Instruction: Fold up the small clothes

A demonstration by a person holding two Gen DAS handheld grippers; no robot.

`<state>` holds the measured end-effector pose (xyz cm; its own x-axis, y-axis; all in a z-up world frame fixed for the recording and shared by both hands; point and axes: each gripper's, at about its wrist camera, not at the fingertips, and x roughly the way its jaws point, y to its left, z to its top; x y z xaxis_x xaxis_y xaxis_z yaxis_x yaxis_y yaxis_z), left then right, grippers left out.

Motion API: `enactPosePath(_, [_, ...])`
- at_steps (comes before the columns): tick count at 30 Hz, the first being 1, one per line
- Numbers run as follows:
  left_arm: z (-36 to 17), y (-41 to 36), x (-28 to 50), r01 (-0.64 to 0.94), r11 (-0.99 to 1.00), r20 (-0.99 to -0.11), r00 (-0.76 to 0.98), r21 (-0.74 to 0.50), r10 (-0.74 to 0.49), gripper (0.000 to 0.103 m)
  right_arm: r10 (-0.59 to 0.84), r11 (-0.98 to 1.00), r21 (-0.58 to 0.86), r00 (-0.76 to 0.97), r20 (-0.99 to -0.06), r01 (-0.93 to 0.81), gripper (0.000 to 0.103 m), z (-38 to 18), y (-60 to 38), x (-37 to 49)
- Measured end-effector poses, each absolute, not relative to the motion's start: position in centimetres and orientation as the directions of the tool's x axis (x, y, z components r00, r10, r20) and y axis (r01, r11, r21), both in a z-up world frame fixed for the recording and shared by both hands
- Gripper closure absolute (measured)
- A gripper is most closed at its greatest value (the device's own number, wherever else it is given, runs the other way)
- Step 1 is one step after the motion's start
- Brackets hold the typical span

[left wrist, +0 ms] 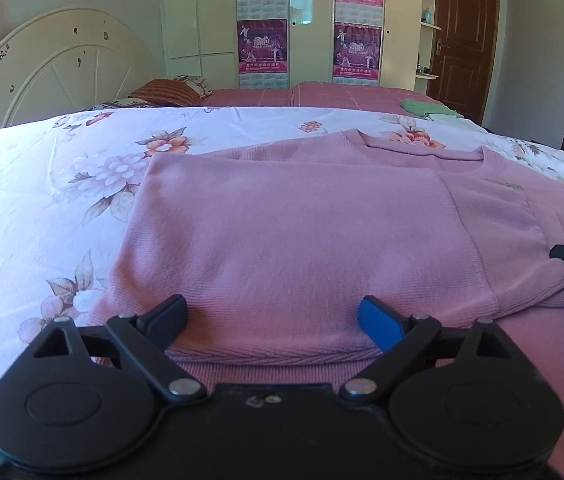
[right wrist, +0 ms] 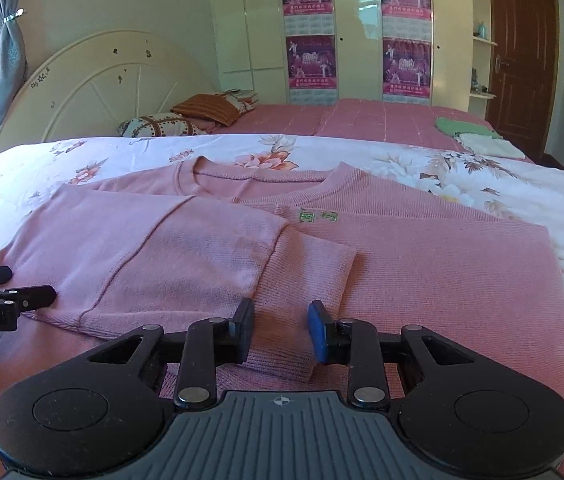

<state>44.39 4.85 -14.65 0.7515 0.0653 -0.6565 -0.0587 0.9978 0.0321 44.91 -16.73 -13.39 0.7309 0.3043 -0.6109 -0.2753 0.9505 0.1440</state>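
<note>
— Left wrist view first: the pink sweater (left wrist: 282, 232) lies flat on the flowered bedspread (left wrist: 41, 184), and its left side looks already folded in over the body, sleeve and all.

— And the left gripper (left wrist: 273, 320)?

— Its jaws stand wide, one on each side of that folded panel near the hem, with nothing pinched between them. I'd say it has let go of the fold.

— What does the right wrist view add?

— The folded sleeve's cuff lies across the middle of the sweater, and the right gripper (right wrist: 279, 330) sits over it with its jaws fairly narrow. The cuff is between the pads, but I see a gap on either side, so I wouldn't call it a grip. The sweater's right half is spread out flat, unfolded, to its edge on the bedspread.

— So how far along?

— Perhaps a third, by my guess. One side is in; the right side and sleeve need bringing over, then the bottom has to go up to the neckline. Some folded cloths (right wrist: 478, 136) lie well apart on the far pink bed (right wrist: 362, 120).
</note>
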Motion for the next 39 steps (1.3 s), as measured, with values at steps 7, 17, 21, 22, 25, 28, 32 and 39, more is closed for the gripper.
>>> enactPosePath(7, [-14.6, 4.7, 44.2, -0.056, 0.998, -0.657, 0.751, 0.039, 0.068, 0.009, 0.295, 0.952, 0.123, 0.739, -0.605, -0.279, 0.073, -13.4, -16.7, 44.2])
enactPosePath(17, [-12.7, 5.6, 39.6, -0.015, 0.997, -0.684, 0.727, 0.075, 0.063, 0.016, 0.234, 0.972, 0.158, 0.713, -0.66, -0.173, 0.03, -11.0, -19.2, 42.0])
enactPosePath(21, [-12.2, 7.8, 33.7, -0.031, 0.997, -0.691, 0.719, 0.072, 0.072, 0.019, 0.22, 0.976, 0.15, 0.72, -0.658, -0.161, 0.03, -9.6, -21.1, 37.3])
enactPosePath(22, [-12.1, 8.5, 32.1, -0.034, 0.997, -0.695, 0.716, 0.072, 0.075, 0.02, 0.227, 0.974, 0.168, 0.715, -0.661, -0.155, 0.03, -9.4, -21.8, 36.0])
enactPosePath(25, [-12.1, 10.5, 27.5, -0.04, 0.995, -0.711, 0.698, 0.086, 0.09, 0.023, 0.224, 0.972, 0.208, 0.705, -0.673, -0.11, 0.03, -8.8, -24.2, 31.7])
enactPosePath(28, [-11.9, 12.4, 23.0, -0.029, 0.997, -0.735, 0.674, 0.072, 0.073, 0.027, 0.241, 0.955, 0.294, 0.677, -0.695, -0.039, 0.03, -8.7, -27.4, 27.4])
enactPosePath(32, [-11.5, 14.3, 19.0, -0.002, 1.0, -0.755, 0.656, -0.014, -0.009, 0.031, 0.295, 0.91, 0.413, 0.643, -0.706, 0.036, 0.03, -8.7, -31.5, 22.0])
enactPosePath(39, [-12.1, 18.6, 17.0, -0.025, 0.89, -0.701, 0.626, -0.456, -0.342, 0.031, 0.401, 0.754, 0.631, 0.632, -0.663, 0.184, 0.03, -9.8, -36.0, 14.2])
